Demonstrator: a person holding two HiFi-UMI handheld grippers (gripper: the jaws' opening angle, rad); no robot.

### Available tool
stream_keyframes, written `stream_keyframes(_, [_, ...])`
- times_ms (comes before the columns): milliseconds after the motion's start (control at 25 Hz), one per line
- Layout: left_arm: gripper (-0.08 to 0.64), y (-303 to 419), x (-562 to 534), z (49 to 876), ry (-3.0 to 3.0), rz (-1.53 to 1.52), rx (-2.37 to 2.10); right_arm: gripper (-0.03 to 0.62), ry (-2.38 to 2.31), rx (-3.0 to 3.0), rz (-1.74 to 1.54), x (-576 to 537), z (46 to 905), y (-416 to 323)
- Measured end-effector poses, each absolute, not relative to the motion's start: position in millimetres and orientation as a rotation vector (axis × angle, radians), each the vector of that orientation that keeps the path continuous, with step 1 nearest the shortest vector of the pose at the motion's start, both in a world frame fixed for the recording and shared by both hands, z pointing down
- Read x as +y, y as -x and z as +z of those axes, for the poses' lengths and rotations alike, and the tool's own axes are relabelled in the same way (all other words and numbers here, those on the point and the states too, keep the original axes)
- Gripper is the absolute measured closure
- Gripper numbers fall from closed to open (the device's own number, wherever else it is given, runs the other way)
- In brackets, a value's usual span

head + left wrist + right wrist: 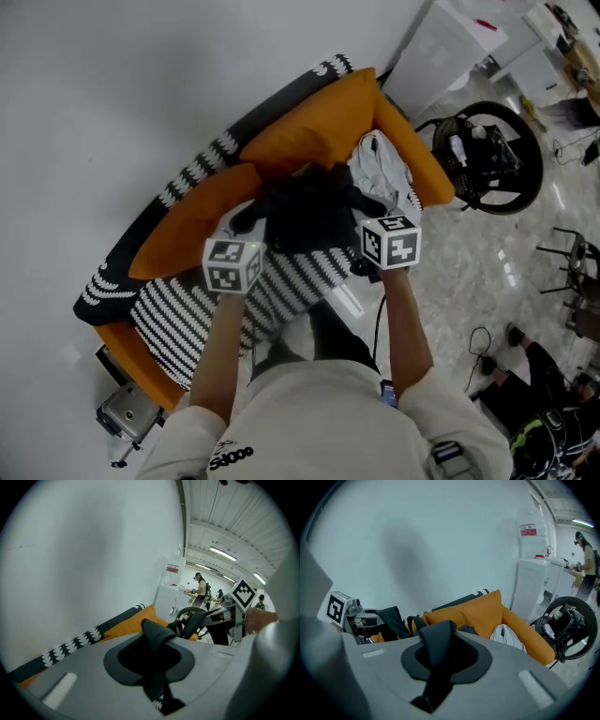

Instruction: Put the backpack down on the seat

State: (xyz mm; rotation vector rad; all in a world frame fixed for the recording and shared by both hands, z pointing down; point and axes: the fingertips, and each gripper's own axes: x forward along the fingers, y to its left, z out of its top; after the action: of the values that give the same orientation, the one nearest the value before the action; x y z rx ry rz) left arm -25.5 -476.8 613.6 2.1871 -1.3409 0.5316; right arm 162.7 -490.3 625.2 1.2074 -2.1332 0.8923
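Note:
The black backpack (309, 214) hangs between my two grippers above the sofa's striped seat (178, 314). My left gripper (247, 231) is shut on a black shoulder strap (157, 637), which runs up through its jaws. My right gripper (373, 225) is shut on another black strap (437, 648) in the same way. Both sets of fingertips are hidden behind the bag in the head view. From the right gripper view the left gripper's marker cube (338, 607) shows at the left, with a strap beside it.
Orange back cushions (319, 122) line the sofa against the white wall. A pale garment (382, 167) lies at the seat's right end. A steering-wheel rig (487, 155) and a white cabinet (450, 42) stand to the right. A person (586, 559) stands further back.

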Motion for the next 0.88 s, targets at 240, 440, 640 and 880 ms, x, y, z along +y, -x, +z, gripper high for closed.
stream_keyframes(240, [0.509,37.8,-484.8,634.4,-2.141,0.512,-1.356,0.546,-1.246,-2.11,0.949,-496.9,643.0,-168.6])
stream_keyframes(440, [0.508,50.2,-482.3,660.7,-2.058,0.503,-1.375,0.54,-1.249,-2.105,1.052,-495.2,662.5,-168.7])
stream_keyframes(640, [0.506,55.3,-471.3,696.5,-1.977,0.503,-1.357,0.536,-1.267,-2.105,1.261,-496.0,684.5,-169.1])
stream_keyframes(880, [0.503,46.6,-454.3,746.1,-1.896,0.567,-1.307,0.528,-1.293,-2.101,1.6,-497.5,713.0,-166.9])
